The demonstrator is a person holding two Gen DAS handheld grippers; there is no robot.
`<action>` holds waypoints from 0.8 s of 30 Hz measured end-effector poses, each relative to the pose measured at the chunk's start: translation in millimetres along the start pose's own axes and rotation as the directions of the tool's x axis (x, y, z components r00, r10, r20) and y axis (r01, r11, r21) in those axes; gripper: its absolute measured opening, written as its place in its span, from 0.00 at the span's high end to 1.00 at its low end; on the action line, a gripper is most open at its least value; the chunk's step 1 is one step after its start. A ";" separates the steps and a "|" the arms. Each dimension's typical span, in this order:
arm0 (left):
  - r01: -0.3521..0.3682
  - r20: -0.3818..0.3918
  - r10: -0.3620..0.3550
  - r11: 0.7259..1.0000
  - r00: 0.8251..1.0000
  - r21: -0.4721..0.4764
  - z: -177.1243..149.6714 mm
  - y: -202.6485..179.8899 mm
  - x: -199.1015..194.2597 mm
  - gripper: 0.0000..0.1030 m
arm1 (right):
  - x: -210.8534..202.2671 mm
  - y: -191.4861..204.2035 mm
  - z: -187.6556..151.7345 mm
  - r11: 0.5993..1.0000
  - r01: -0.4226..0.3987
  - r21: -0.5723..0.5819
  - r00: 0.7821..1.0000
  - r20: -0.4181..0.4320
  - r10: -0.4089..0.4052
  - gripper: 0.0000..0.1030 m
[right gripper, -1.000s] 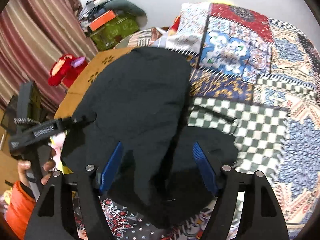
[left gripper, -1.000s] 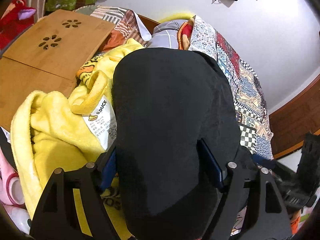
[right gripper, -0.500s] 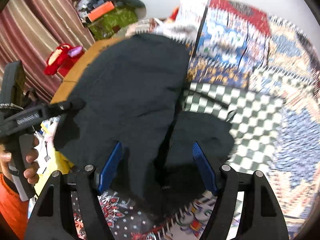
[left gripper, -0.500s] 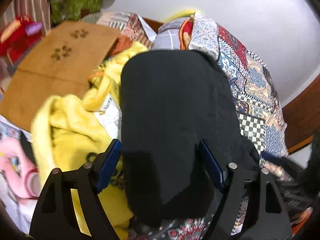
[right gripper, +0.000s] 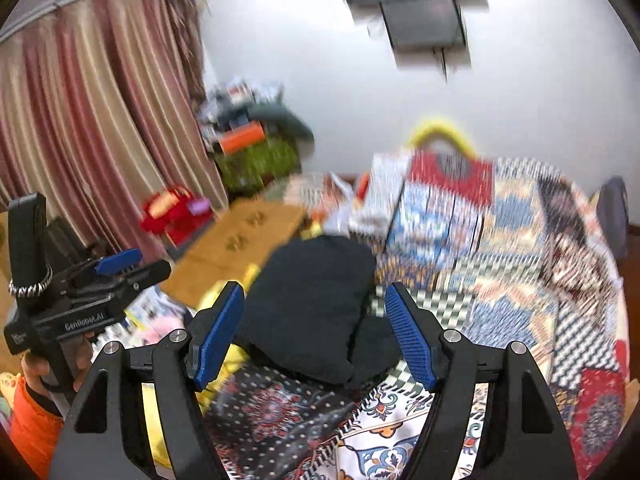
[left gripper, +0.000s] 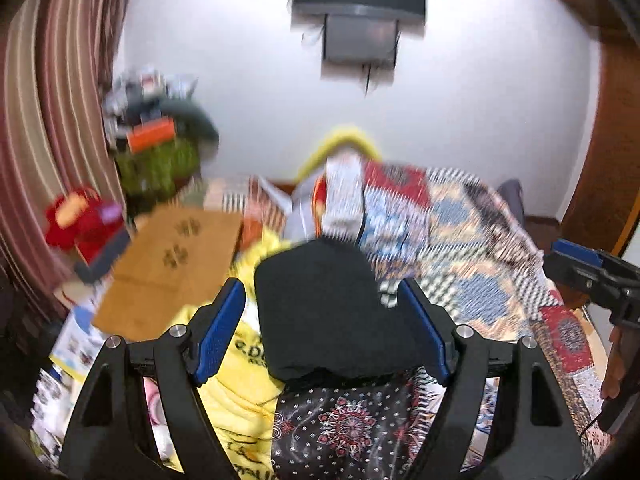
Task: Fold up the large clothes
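Black garment folded, both grippers hanging clear above the bed

The black garment (left gripper: 324, 312) is lying as a compact folded bundle on the patterned bedspread (left gripper: 480, 240). The left gripper (left gripper: 324, 332) and right gripper (right gripper: 316, 332) are hovering with fingers spread, holding nothing. The yellow blanket (left gripper: 240, 396) beside it is looking crumpled, probably waiting its turn.

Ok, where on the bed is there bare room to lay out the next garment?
Free: the patchwork quilt to the right of the folded black garment, out to the bed's far edge. Also a strip of dark floral spread in front of it. Crowded: its left side, with the yellow fleece blanket and the brown wooden lap desk.
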State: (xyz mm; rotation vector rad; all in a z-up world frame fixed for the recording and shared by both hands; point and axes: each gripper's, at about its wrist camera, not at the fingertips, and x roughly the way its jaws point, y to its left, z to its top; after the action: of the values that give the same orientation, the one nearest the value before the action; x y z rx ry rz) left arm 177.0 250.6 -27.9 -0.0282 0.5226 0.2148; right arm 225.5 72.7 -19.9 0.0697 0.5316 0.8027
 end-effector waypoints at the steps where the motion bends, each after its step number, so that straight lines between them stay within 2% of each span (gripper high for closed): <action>1: -0.007 0.044 0.007 1.000 0.999 0.010 1.9 -5.9 -22.7 0.24 | -12.4 4.7 1.7 1.000 -0.001 -0.008 1.000 0.026 0.001 0.32; 3: -0.007 0.106 0.005 1.000 0.994 0.020 2.3 -14.4 -57.6 0.24 | -47.0 17.4 4.5 1.000 -0.005 -0.027 0.995 0.098 0.008 0.32; 6: -0.006 0.208 0.003 1.000 0.978 0.016 -1.3 -25.8 -110.1 0.24 | -89.9 33.6 6.1 0.998 -0.009 -0.054 0.980 0.196 0.020 0.32; 8: -0.013 0.266 0.010 1.000 0.964 0.011 -5.9 -33.8 -139.3 0.24 | -111.8 42.3 2.9 0.998 -0.007 -0.062 0.967 0.254 0.023 0.32; 10: -0.033 0.339 0.028 0.999 0.941 0.008 -13.8 -43.4 -170.6 0.24 | -133.8 49.5 -1.7 0.997 -0.007 -0.071 0.952 0.305 0.028 0.32; 13: -0.056 0.404 0.049 0.998 0.913 0.006 -26.8 -54.2 -201.9 0.24 | -155.7 60.7 -11.2 0.996 0.009 -0.086 0.931 0.364 0.024 0.32; 17: -0.119 0.462 0.103 0.993 0.881 0.005 -45.9 -67.7 -225.8 0.24 | -171.9 69.4 -24.5 0.996 0.027 -0.090 0.913 0.408 0.013 0.32; 19: -0.126 0.466 0.110 0.992 0.878 0.004 -54.3 -71.6 -231.4 0.23 | -171.4 70.8 -29.7 0.995 0.036 -0.094 0.912 0.411 0.006 0.32; 20: -0.130 0.467 0.114 0.992 0.877 0.002 -57.7 -73.9 -232.5 0.21 | -172.3 72.3 -32.9 0.995 0.042 -0.094 0.911 0.414 0.001 0.32; 22: -0.143 0.471 0.126 0.990 0.873 -0.001 -62.2 -76.8 -234.5 0.06 | -174.7 73.2 -40.0 0.995 0.050 -0.089 0.911 0.413 -0.009 0.28; 24: -0.160 0.479 0.144 0.987 0.866 -0.007 -66.1 -81.0 -235.9 0.02 | -173.6 73.7 -43.7 0.995 0.059 -0.082 0.912 0.409 -0.021 0.22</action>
State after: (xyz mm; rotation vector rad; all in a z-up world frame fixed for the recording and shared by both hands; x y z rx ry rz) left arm -37.7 119.7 30.0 0.0982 0.0298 0.3566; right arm 56.2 -3.5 35.3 0.1367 0.0979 0.7455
